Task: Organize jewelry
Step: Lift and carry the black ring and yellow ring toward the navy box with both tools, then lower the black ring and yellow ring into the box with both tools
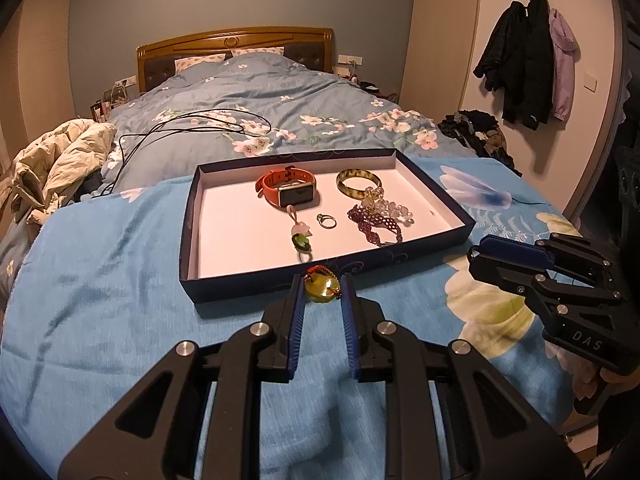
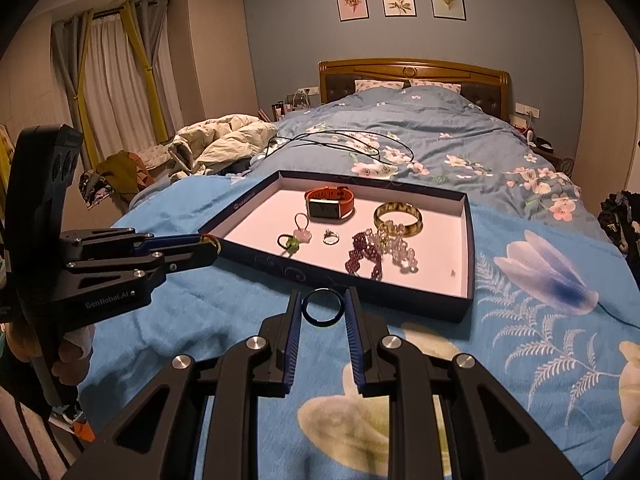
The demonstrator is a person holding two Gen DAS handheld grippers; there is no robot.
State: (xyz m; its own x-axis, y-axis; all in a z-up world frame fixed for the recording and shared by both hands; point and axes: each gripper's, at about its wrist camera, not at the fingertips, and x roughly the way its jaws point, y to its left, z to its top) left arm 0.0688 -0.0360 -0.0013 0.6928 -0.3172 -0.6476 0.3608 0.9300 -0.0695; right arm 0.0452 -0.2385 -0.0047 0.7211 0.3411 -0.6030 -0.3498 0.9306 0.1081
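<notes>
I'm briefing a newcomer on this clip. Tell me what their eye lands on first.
First the shallow dark-blue tray on the blue bedspread, holding an orange-strapped watch, a ring, a bangle and beaded bracelets. Then, at its near edge, the left gripper clamped on a yellow pendant, and the right gripper clamped on a dark ring.

we're in a home bedroom — bed (image 2: pixel 420 136) with wooden headboard (image 2: pixel 414 70), curtains (image 2: pixel 112 80), framed prints (image 2: pixel 400 0), coats (image 1: pixel 524 60) hung on wall.
</notes>
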